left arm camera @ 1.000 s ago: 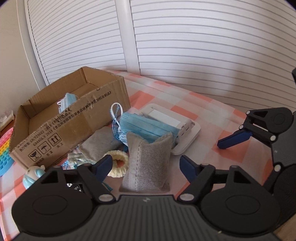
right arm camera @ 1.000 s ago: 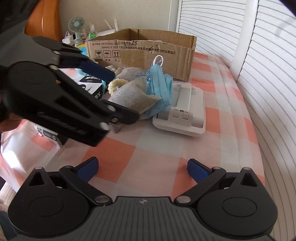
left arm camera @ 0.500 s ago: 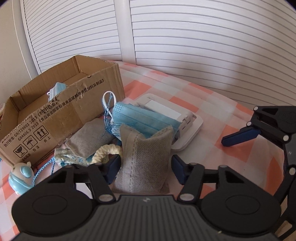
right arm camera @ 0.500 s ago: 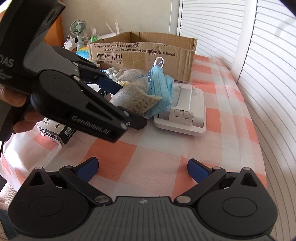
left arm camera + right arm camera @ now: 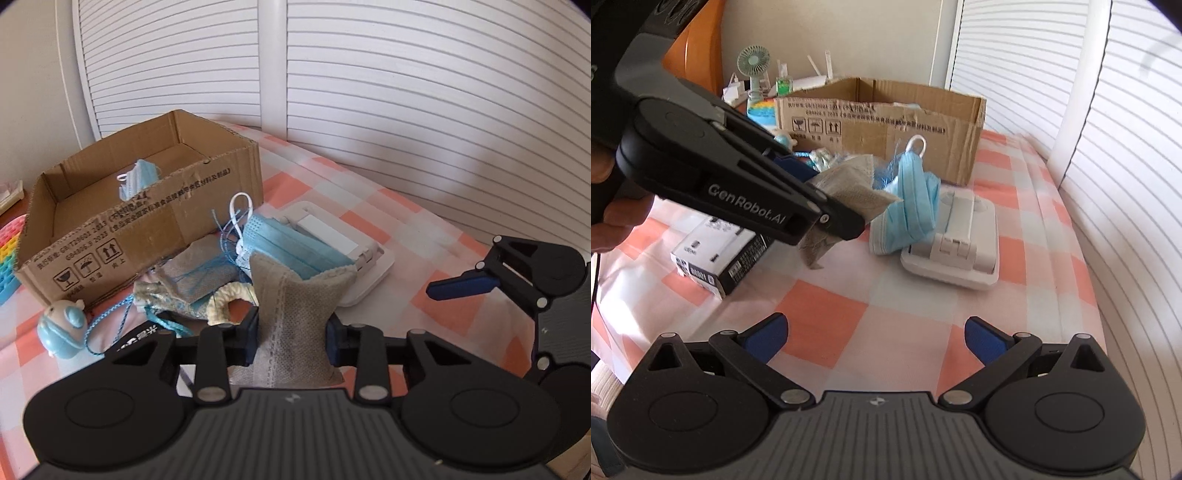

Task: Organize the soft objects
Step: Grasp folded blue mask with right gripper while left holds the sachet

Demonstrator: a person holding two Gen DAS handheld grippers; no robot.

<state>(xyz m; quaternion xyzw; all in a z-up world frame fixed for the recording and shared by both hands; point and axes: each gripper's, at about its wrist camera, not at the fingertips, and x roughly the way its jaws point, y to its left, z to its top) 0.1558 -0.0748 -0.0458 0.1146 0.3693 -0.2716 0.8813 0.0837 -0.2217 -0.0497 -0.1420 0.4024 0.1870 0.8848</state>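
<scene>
A grey fabric pouch (image 5: pixel 291 317) stands between the pads of my left gripper (image 5: pixel 291 334), pinched at its waist while the jaws are closing. In the right wrist view the pouch (image 5: pixel 857 192) hangs from that gripper just above the checked cloth. Behind it lie a blue face mask (image 5: pixel 295 243), a second grey pouch (image 5: pixel 199 269) and a cream ring (image 5: pixel 229 299). The open cardboard box (image 5: pixel 147 221) holds another blue mask (image 5: pixel 138 179). My right gripper (image 5: pixel 877 334) is open over bare cloth, with nothing between its fingers.
A white folding stand (image 5: pixel 365 266) lies under the mask's right end. A small blue toy figure (image 5: pixel 62 328) and a black-and-white carton (image 5: pixel 724 254) sit left of the pile. White slatted doors close the far side. A rainbow pad (image 5: pixel 7 251) lies past the box.
My left gripper's jaws came in from wide apart and now squeeze the grey pouch, which has lifted slightly. The right gripper has stayed put and open.
</scene>
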